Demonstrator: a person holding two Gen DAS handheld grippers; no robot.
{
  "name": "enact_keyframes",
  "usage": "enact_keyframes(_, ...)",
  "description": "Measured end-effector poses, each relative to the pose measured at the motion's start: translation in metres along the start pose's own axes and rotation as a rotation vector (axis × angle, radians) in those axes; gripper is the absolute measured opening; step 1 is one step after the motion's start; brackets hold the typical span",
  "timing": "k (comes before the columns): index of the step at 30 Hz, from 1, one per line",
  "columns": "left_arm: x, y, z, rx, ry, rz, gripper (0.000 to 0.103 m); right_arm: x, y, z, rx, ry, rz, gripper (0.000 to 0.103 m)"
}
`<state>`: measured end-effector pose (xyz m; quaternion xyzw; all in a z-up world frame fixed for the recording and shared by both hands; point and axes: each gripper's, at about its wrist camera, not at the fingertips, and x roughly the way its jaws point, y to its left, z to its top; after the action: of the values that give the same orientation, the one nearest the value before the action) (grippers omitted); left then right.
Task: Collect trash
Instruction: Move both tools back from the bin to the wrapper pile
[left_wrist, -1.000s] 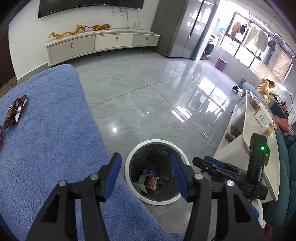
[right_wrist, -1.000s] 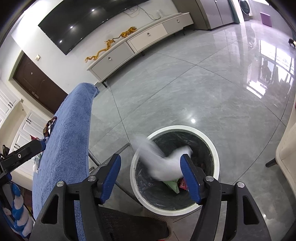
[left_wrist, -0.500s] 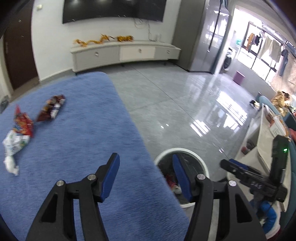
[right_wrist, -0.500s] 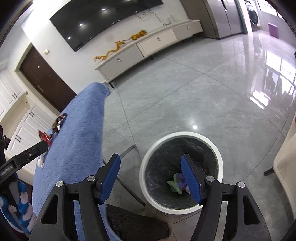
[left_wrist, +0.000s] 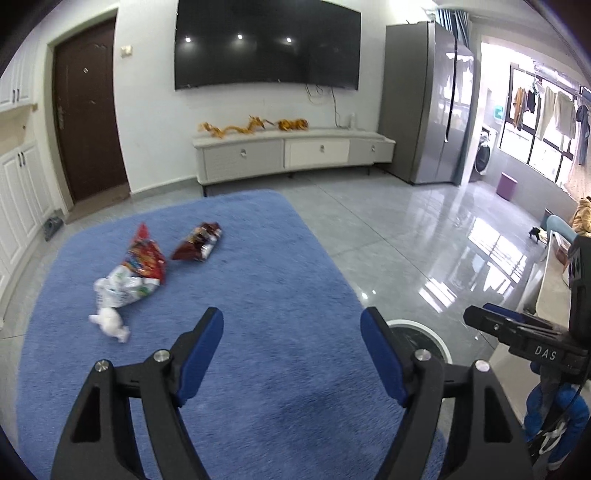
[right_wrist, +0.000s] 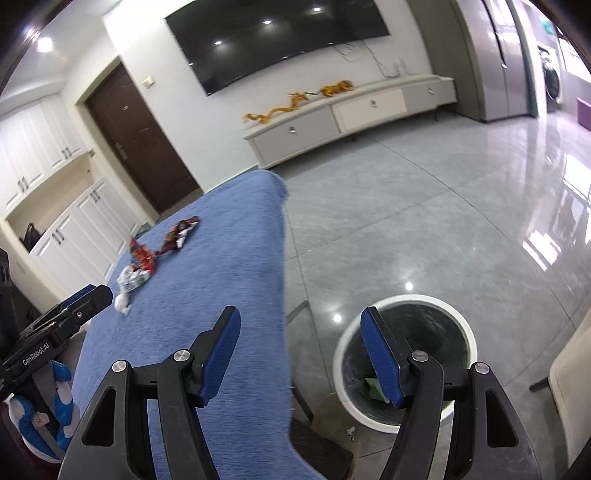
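Trash lies on the blue cloth-covered table (left_wrist: 280, 280): a dark red snack wrapper (left_wrist: 197, 246), a red snack bag (left_wrist: 144, 258), a white-green bag (left_wrist: 122, 290) and a crumpled white tissue (left_wrist: 109, 323). My left gripper (left_wrist: 291, 332) hovers over the cloth's near part, its jaws opening with nothing between them. My right gripper (right_wrist: 300, 330) stands open and empty, between the table's right edge and the white-rimmed bin (right_wrist: 461, 332) on the floor. The bin holds some trash. The same wrappers (right_wrist: 147, 266) show far left in the right wrist view.
A white TV cabinet (left_wrist: 291, 151) with a gold dragon ornament stands under a wall-mounted television. A grey fridge (left_wrist: 424, 110) is at the right, a dark door (left_wrist: 88, 110) at the left. A cream chair edge (right_wrist: 569, 373) stands right of the bin. Glossy grey floor lies between.
Both grippers rose and swung left from over the bin toward the table. The white tissue that was falling from the right gripper now lies in the bin. The left jaws widened.
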<state>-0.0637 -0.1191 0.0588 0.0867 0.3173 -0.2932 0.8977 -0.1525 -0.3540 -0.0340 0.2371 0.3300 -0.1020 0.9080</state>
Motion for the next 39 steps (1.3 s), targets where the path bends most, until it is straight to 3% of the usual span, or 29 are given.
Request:
enact_keyframes(7,-0.023,0.026,-0.006,-0.024,-0.047,0.049,0.076,-0.003,0.039,0.004,-0.075,0.005,0.025,0.067)
enact_keyframes(25,-0.037,0.117,-0.030,-0.207,-0.092,0.105,0.076,0.010,0.120,0.007,-0.216,0.047,0.033,0.067)
enact_keyframes(39,-0.043,0.256,-0.031,-0.393,-0.130,0.416,0.076,0.044,0.172,0.027,-0.314,0.065,0.098,0.067)
